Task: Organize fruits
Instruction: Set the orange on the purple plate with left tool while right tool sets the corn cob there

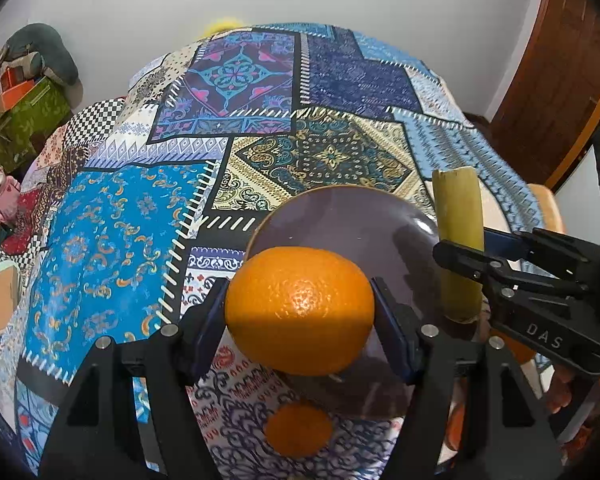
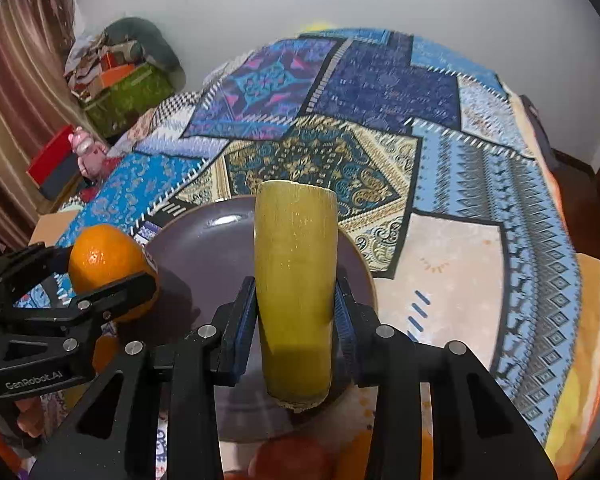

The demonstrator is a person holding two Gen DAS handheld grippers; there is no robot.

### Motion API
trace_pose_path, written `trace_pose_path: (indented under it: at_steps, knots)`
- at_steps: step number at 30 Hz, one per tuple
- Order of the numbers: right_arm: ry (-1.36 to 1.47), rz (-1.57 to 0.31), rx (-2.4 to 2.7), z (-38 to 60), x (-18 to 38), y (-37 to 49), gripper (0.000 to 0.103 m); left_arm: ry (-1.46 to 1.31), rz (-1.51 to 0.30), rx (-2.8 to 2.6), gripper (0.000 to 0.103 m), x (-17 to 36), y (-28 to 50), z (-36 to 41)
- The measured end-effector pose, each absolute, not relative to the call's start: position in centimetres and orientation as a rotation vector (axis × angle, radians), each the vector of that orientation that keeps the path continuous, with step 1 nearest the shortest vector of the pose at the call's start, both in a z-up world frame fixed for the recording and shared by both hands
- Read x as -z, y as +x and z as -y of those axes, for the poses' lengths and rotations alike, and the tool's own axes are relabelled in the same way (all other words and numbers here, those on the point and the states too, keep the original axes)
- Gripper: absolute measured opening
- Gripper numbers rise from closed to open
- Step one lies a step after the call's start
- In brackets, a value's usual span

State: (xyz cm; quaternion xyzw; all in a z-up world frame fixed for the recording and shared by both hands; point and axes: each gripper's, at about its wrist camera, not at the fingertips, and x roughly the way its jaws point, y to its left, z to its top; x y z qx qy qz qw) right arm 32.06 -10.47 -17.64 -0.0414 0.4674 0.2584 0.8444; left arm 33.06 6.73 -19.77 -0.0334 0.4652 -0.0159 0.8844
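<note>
Now the left gripper point(image 1: 300, 316) is clamped on the orange point(image 1: 300, 310), above the near rim of the purple plate point(image 1: 364, 220). Beside it, the right gripper point(image 2: 296, 312) grips the yellow-green stalk piece point(image 2: 295, 280) upright, its long axis vertical, over the plate.

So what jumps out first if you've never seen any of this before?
The bright orange, pinched in the left gripper above the near edge of a dark purple plate. Beside it, the right gripper holds a yellow-green stalk segment upright over the same plate. Beneath everything lies a vivid patchwork cloth.
</note>
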Motion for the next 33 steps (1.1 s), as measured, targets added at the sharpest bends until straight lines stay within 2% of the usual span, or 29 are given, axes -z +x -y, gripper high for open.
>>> trace_pose_path:
  at_steps: [22,30,33]
  knots:
    - [-0.17,-1.13,-0.56,8.3,20.9,34.2,0.035,-0.014,-1.01,0.049,0.069,21.2,35.2,-5.8]
    - [-0.171,-1.068,-0.564,9.2,18.9,32.6,0.036,-0.034,-0.989,0.05,0.07,19.7,34.1,-6.0]
    - [-0.167,-1.031,-0.559,9.9,17.6,31.8,0.041,-0.04,-0.955,0.051,0.073,18.2,32.9,-6.3]
